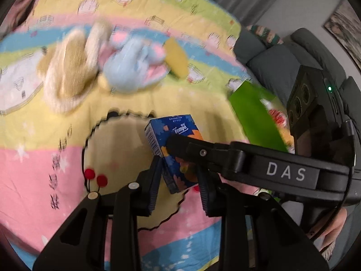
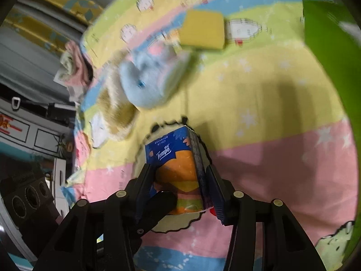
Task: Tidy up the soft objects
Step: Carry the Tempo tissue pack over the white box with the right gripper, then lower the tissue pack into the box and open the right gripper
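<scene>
both tools apparently clamp tissue pack [image 2: 178,158].

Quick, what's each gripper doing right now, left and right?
Left gripper: closed on the lower end of the tissue pack.
Right gripper: closed on the same tissue pack, pads on both sides.

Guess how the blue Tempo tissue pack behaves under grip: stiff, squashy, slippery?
The Tempo tissue pack looks film-wrapped and glossy, so probably a bit slippery. It keeps square edges between the right gripper pads, so likely firm enough, though tissue should give if squeezed harder. It is probably light; the left gripper also closes on it.
</scene>
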`<move>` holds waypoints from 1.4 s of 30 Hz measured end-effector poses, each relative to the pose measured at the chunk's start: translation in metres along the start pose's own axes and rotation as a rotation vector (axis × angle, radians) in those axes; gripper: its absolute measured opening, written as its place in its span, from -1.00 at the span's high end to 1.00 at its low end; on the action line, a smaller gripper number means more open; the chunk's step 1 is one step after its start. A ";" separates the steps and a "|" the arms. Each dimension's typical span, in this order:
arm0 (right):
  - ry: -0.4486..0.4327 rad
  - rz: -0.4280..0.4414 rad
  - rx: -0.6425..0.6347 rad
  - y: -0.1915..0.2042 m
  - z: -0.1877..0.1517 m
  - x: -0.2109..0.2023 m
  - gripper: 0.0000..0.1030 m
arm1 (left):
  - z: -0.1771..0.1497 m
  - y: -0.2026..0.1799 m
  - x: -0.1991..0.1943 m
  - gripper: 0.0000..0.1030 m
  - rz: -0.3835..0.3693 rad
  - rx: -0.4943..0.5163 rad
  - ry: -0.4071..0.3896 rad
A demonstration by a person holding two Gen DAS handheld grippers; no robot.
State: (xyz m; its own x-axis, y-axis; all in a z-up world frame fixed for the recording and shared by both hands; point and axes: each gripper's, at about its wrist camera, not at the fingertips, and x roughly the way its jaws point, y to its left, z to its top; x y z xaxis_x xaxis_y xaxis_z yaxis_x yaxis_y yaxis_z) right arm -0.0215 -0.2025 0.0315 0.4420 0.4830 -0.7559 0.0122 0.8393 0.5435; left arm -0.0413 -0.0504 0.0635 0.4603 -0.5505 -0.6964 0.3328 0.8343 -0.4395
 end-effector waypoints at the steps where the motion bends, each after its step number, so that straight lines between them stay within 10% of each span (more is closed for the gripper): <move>1: -0.032 0.012 -0.007 0.002 0.002 -0.010 0.01 | 0.003 -0.007 -0.003 0.44 -0.003 0.019 -0.023; 8: -0.276 -0.006 -0.017 -0.002 0.013 -0.088 0.01 | 0.024 -0.074 -0.014 0.45 -0.059 0.182 -0.186; 18: -0.479 -0.100 0.094 -0.066 0.031 -0.160 0.00 | 0.048 -0.154 0.033 0.45 -0.198 0.296 -0.159; 42: -0.372 -0.248 0.323 -0.168 0.057 -0.132 0.00 | 0.052 -0.192 0.134 0.54 -0.113 0.368 0.078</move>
State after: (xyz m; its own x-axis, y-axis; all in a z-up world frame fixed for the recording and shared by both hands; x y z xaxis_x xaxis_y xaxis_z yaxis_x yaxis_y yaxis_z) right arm -0.0310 -0.4216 0.0607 0.6773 0.1104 -0.7274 0.4054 0.7691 0.4942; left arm -0.0007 -0.2854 0.0843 0.3442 -0.6228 -0.7026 0.6574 0.6941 -0.2932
